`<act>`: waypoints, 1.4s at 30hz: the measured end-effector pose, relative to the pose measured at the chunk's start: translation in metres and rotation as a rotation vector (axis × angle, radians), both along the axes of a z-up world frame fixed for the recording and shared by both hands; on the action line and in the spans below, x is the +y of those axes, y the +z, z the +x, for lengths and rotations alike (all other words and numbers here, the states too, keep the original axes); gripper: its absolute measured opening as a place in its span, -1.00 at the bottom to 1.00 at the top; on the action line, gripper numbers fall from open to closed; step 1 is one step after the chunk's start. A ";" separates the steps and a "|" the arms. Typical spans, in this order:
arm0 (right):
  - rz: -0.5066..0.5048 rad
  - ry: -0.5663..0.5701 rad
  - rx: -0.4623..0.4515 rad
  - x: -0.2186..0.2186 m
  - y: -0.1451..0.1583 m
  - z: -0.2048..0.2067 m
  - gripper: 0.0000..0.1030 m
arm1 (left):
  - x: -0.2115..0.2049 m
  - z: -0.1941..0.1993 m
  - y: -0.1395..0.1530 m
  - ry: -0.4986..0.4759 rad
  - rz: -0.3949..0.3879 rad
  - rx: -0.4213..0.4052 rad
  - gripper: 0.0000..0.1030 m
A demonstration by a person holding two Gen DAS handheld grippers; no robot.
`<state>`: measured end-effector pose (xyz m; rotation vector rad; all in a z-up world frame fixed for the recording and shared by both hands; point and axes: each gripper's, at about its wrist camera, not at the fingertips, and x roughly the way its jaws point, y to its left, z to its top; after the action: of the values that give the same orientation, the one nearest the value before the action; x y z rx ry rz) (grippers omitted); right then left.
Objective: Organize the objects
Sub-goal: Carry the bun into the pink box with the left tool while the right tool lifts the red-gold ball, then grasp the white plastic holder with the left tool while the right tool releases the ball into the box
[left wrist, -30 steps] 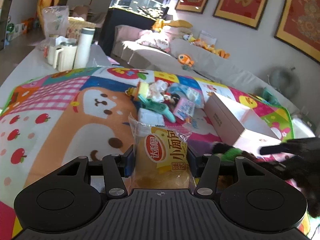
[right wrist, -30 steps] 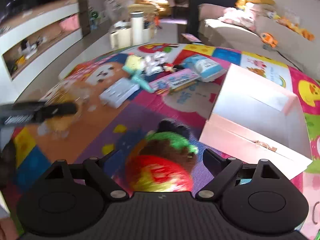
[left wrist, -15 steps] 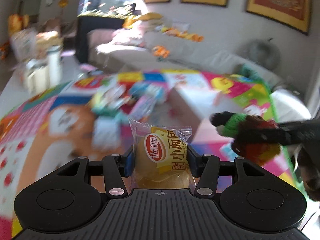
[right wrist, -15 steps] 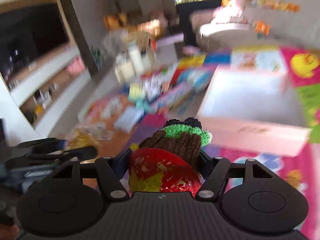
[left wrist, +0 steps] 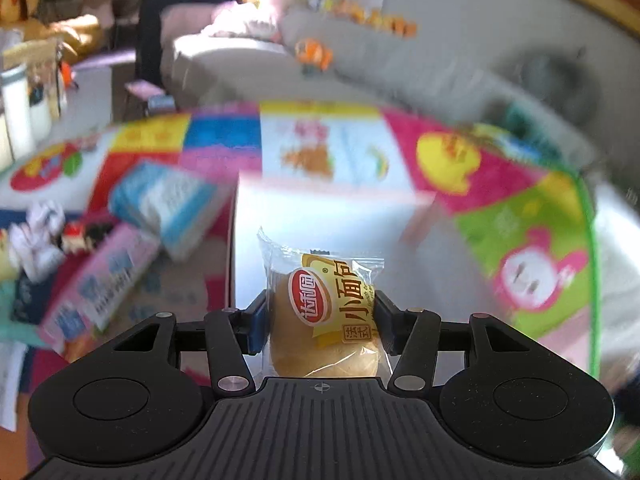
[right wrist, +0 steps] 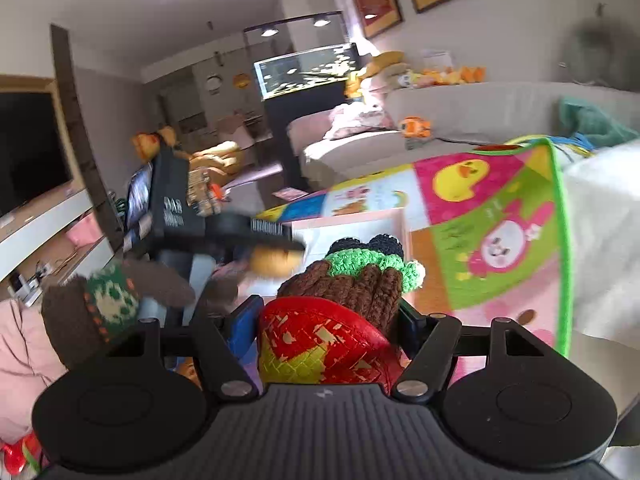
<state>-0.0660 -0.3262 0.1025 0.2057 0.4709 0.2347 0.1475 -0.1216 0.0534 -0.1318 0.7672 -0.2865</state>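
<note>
Left wrist view: left gripper clamps a wrapped bun labelled "小面包"; right gripper pinches a crocheted toy, no writing legible

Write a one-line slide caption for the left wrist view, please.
Left gripper holds a packaged small bread above the open pink box on a colourful play mat.
</note>
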 end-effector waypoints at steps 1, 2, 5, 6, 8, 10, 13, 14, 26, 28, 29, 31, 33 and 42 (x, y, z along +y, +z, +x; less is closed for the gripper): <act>0.003 -0.009 0.000 -0.004 -0.001 0.003 0.33 | -0.001 -0.005 0.000 -0.016 0.028 -0.042 0.12; 0.007 -0.019 0.001 -0.010 -0.002 0.006 0.33 | -0.002 -0.009 0.001 -0.041 0.060 -0.064 0.12; 0.031 -0.036 0.009 -0.015 -0.003 0.021 0.33 | 0.009 -0.019 0.008 -0.074 0.036 -0.082 0.12; 0.046 -0.035 0.008 -0.016 -0.002 0.028 0.33 | 0.013 -0.023 0.012 -0.078 0.028 -0.111 0.12; 0.064 -0.030 0.009 -0.014 0.000 0.044 0.33 | 0.012 -0.022 0.019 -0.120 0.058 -0.144 0.09; 0.077 -0.029 0.007 -0.009 0.005 0.062 0.33 | 0.000 -0.021 0.014 -0.205 0.151 -0.114 0.12; 0.037 -0.042 -0.019 0.004 0.014 0.077 0.33 | 0.001 -0.025 0.010 -0.206 0.165 -0.120 0.13; 0.020 -0.046 -0.026 0.008 0.017 0.079 0.33 | 0.004 -0.027 0.009 -0.203 0.154 -0.115 0.13; 0.034 0.012 0.019 0.034 0.013 0.125 0.33 | 0.085 -0.077 0.039 -0.079 -0.120 -0.224 0.06; 0.022 0.016 0.052 0.045 0.003 0.143 0.34 | 0.098 -0.088 0.042 -0.070 -0.130 -0.225 0.06; 0.015 0.026 0.087 0.050 -0.006 0.154 0.35 | 0.106 -0.095 0.042 -0.071 -0.131 -0.224 0.06; 0.014 0.036 0.165 0.059 -0.026 0.172 0.37 | 0.121 -0.111 0.041 -0.084 -0.124 -0.217 0.06; 0.006 0.036 0.206 0.066 -0.044 0.180 0.37 | 0.139 -0.130 0.034 -0.107 -0.116 -0.201 0.06; 0.068 0.030 0.260 0.072 -0.064 0.174 0.38 | 0.157 -0.189 0.000 -0.311 -0.007 -0.101 0.06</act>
<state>0.1082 -0.2545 0.0385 0.2982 0.7246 0.2545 -0.0415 0.0358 0.0537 -0.0040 0.6856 -0.5868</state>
